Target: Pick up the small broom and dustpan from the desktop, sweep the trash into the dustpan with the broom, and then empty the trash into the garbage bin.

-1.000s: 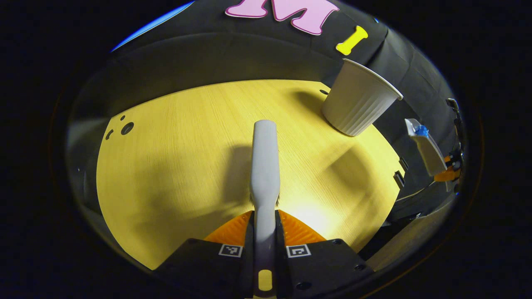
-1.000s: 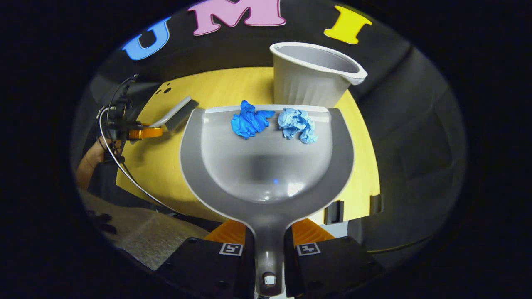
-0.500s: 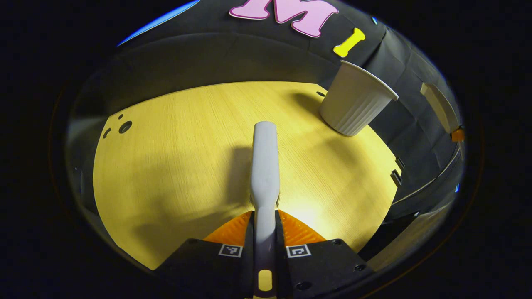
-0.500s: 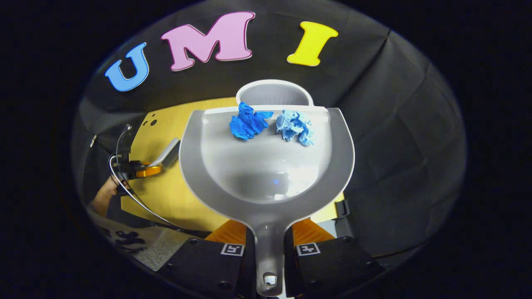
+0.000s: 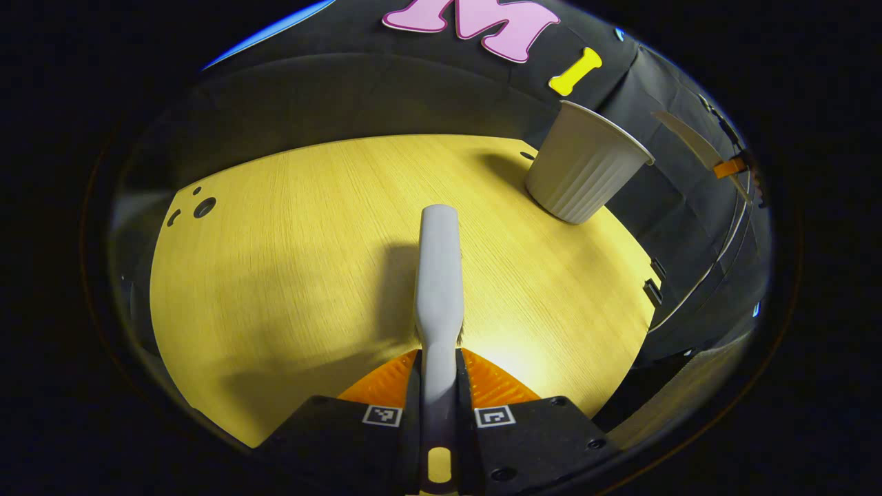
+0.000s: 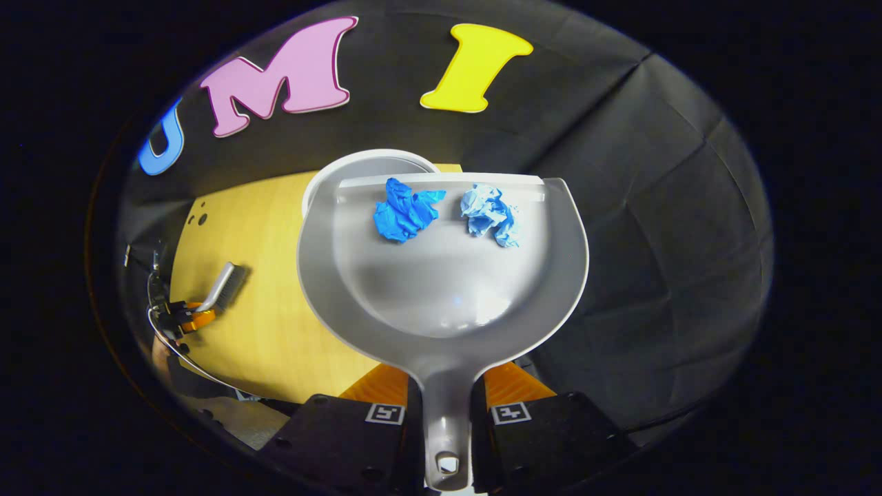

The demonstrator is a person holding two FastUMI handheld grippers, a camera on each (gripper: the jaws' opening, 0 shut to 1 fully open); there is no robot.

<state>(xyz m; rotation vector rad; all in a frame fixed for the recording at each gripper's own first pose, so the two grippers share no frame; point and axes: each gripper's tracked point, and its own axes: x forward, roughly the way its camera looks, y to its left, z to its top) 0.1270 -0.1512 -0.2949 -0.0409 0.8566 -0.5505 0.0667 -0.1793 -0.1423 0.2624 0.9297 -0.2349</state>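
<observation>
Left gripper view: the left gripper (image 5: 439, 386) is closed on the handle of the small broom (image 5: 438, 275), both fingers pressing its narrow neck. The broom's smooth, pale plastic back runs toward 12 o'clock, low over the pale wood-grain desktop (image 5: 289, 262); a few bristles peek out at its waist. The garbage bin (image 5: 582, 165), a ribbed, tapering off-white plastic cup shape, stands at about 2 o'clock near the desk's far edge. At 3 o'clock, well apart and raised, the edge of the dustpan (image 5: 689, 141) shows beside the other gripper.

Right gripper view: the right gripper (image 6: 446, 413) is clamped on the dustpan's stem handle, both fingers pressing it. The pan is glossy grey plastic, a rounded scoop with a straight lip at 12 o'clock. Two crumpled wads, a dark blue paper ball (image 6: 405, 212) and a light blue paper ball (image 6: 490, 215), lie just inside that lip. The bin's round rim shows beyond the lip, offset toward 11 o'clock. The broom lies at 9 o'clock, low over the desk.

The step in hand looks like emptying. To do it well, the lip should be centred over the bin's mouth before tipping further, since the light wads may slide quickly off slick plastic and the opening is narrower than the pan.
</observation>
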